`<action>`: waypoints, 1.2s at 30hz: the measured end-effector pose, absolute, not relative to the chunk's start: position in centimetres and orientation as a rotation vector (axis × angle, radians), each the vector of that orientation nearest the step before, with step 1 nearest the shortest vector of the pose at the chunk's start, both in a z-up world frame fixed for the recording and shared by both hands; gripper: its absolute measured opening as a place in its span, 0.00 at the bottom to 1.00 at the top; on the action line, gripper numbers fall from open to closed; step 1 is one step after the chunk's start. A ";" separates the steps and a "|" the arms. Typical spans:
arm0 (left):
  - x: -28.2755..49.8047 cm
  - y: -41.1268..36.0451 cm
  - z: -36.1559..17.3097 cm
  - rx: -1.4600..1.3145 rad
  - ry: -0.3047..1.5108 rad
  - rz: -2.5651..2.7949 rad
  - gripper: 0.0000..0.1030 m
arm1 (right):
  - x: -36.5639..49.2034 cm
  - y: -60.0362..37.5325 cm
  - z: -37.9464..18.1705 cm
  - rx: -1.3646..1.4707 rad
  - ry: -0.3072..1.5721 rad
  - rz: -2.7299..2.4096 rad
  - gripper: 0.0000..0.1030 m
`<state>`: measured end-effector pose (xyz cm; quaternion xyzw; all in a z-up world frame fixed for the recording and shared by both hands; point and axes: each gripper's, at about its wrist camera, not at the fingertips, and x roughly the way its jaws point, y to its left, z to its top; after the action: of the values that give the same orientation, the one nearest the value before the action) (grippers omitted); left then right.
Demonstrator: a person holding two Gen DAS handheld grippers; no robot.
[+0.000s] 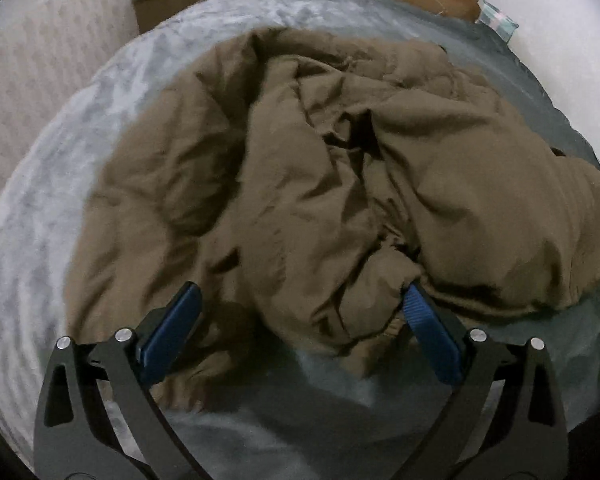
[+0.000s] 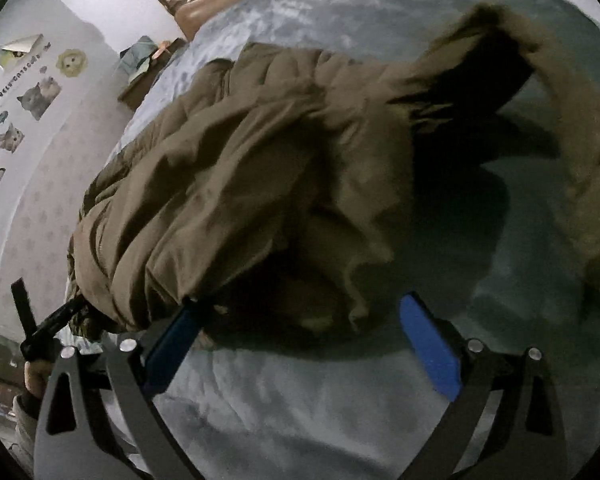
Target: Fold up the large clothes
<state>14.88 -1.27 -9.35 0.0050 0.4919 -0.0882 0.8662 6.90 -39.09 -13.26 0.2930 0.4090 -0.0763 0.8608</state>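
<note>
Both tongs stand spread wide, nothing pinched. Left gripper (image 1: 300, 296): blue pads splayed, a bunched lobe of the brown padded coat (image 1: 320, 168) lies between them; the right-hand pad tip is tucked just under a fold at about 5 o'clock of the heap, but no squeeze is evident. Right gripper (image 2: 300, 312): also wide; its left-hand pad meets the coat's lower edge, the other pad sits apart over bare bedcover.

Coat location: on the grey plush bedcover (image 1: 60, 200), occupying the middle of the left wrist view and reaching out to 3 o'clock. In the right wrist view the body runs from 12 down to 8 o'clock, with the fur-trimmed hood (image 2: 580, 168) arcing from 1 round to 4 o'clock, lying open on the cover.

Progress, judged: early. Garment is crumpled, no flat panels, no clean fold line, sleeves not distinguishable. Remaining: spread flat, bring sleeves and hood in, fold the body over

Note: left wrist view blurred at periphery
</note>
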 end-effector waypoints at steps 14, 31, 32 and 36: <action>17.6 -3.4 -9.2 -0.027 0.982 -0.301 0.20 | 6.7 -37.8 -9.6 0.547 0.781 -0.106 0.14; 11.2 0.0 -6.1 0.084 1.018 -0.314 0.46 | 5.1 -37.8 -13.2 0.512 0.979 -0.090 0.76; 11.5 0.0 -6.5 0.079 1.034 -0.307 0.60 | 5.8 -38.0 -14.2 0.533 0.985 -0.100 0.75; 12.6 -1.2 -8.4 0.110 1.072 -0.304 0.88 | 8.8 -38.9 -16.3 0.622 1.014 -0.058 0.63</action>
<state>12.60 -1.20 -8.39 0.0524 0.5086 -0.1440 0.8472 8.77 -38.86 -16.32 0.2931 0.4777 -0.0276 0.8278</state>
